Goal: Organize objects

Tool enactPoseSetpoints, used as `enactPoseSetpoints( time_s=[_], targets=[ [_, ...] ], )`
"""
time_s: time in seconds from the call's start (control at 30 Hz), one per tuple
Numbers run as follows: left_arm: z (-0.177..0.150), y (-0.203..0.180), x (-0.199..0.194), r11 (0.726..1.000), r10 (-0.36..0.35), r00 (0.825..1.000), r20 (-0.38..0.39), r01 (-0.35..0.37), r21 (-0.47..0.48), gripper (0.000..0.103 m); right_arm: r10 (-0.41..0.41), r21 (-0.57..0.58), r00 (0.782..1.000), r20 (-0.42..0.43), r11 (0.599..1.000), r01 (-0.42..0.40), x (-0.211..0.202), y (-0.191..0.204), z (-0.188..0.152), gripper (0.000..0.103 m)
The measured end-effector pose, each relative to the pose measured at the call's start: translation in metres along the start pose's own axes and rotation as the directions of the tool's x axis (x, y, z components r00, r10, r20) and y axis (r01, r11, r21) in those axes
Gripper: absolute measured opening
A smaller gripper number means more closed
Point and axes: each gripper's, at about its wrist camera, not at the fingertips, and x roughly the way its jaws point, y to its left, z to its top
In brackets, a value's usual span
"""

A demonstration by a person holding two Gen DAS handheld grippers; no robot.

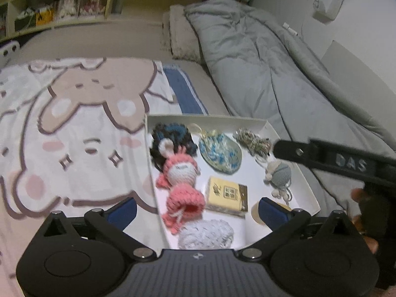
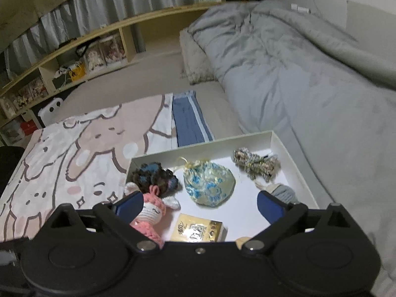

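Note:
A white shallow box lies on the bed and holds several items: a pink crochet doll, a dark blue-black yarn scrunchie, a blue-and-cream pouch, a twisted cord bundle, a grey crochet figure, a yellow packet and a white fluffy piece. My left gripper is open and empty above the box's near end. My right gripper is open and empty over the box; its body shows in the left wrist view.
A cartoon-print blanket covers the bed left of the box. A folded blue cloth lies behind it. A grey duvet is heaped on the right. A wooden shelf runs along the back.

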Motion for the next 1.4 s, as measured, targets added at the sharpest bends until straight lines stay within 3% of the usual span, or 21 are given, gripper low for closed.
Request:
enactPoseSetpoints(
  time_s=[0.17, 0.7, 1.1, 1.4],
  targets=[
    [0.007, 0.005, -0.022, 0.998, 0.051, 0.998, 0.041, -0.053, 0.045, 0.103, -0.015, 0.0, 0.999, 0.046, 1.0, 0.015, -0.027, 0.003, -0.003, 0.103],
    [-0.007, 0.022, -0.082, 0.983, -0.01, 0.988, 0.152, -0.018, 0.181, 0.103, -0.068, 0.026, 0.992, 0.109, 0.998, 0.065, -0.09, 0.011, -0.043, 0.103],
    [-0.024, 0.037, -0.095, 0.967, 0.026, 0.985, 0.171, -0.068, 0.246, 0.103, -0.092, 0.033, 0.99, 0.111, 0.996, 0.089, -0.108, 0.021, -0.076, 0.103],
    [-0.032, 0.051, -0.092, 0.972, 0.024, 0.989, 0.145, -0.057, 0.226, 0.103, -0.115, 0.029, 0.988, 0.107, 0.993, 0.112, -0.106, 0.028, -0.1, 0.103]
  ],
)
